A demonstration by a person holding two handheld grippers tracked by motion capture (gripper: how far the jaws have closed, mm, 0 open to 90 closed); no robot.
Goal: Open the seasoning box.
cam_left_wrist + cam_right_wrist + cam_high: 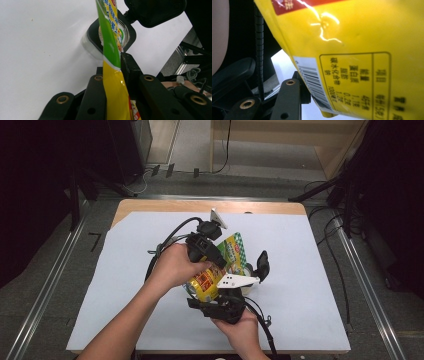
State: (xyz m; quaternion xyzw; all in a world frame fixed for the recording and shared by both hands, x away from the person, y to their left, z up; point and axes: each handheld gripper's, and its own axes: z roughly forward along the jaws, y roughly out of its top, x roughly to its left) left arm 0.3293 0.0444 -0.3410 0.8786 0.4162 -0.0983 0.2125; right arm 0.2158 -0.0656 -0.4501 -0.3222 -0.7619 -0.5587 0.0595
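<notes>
**Both grippers on the snack bag above the table**

Fingers [96, 100] of my left gripper [210, 251] are closed flat on the snack bag [220, 267]; in the left gripper view the thin yellow and green film stands on edge between the two black jaws, and both pads press on it. My right gripper [225, 302] grips the same bag from the near side. In the right gripper view the yellow face with the barcode and the nutrition table lies very close to the camera, and one black finger [288, 100] sits against the lower edge of the bag. I see only this one finger, but the bag is pinched there, so I read this gripper as closed on it.

From the high view the bag is over the middle of the white table cover [310, 285], between my two hands. Its long axis runs diagonally, from the yellow end near my right hand [242, 325] up and away to the green end. The green end points to the far right of the table, and the bag is tilted rather than lying flat.

Under the green end, in the left gripper view, a small clear cup [91, 46] with a printed lid is on the white cover. I cannot tell if the bag touches it.

My left hand [172, 267] wraps the left gripper from above.
</notes>
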